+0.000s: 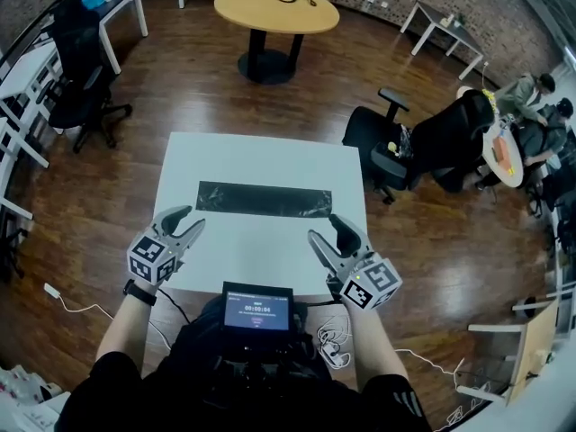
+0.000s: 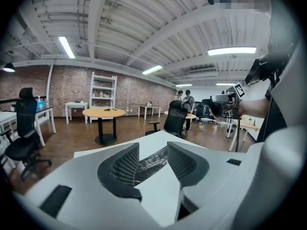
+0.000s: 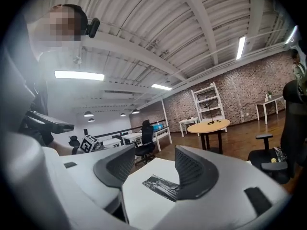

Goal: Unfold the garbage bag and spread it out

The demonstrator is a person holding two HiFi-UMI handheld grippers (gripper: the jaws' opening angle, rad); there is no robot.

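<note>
The bag (image 1: 264, 199) lay as a long, narrow, flat-folded black strip across the middle of the white table (image 1: 216, 156), running left to right, with nothing on it or touching it. I judged it thin, limp and very light, a glossy film likely to slide on the smooth top and to cling to itself where the layers lay stacked. A pinch from above risked taking all the layers at once or only pushing the strip along. The better hold looked to be at the two short ends, one per gripper, or on a loose top edge along the long side, if one could be lifted.

My left gripper (image 1: 191, 220) hovered over the near left part of the table with its jaws apart and nothing between them; its own view showed only the strip well ahead through the gap. My right gripper (image 1: 326, 229) hovered at the near right, jaws wider apart, also empty, short of the bag.

Nothing stood between the grippers and the bag. The screen (image 1: 257, 309) sat at the near edge between my arms, clear of the work. A black chair (image 1: 396, 147) stood off the table's right corner and a round table (image 1: 277, 9) farther back, both apart from the work surface.
</note>
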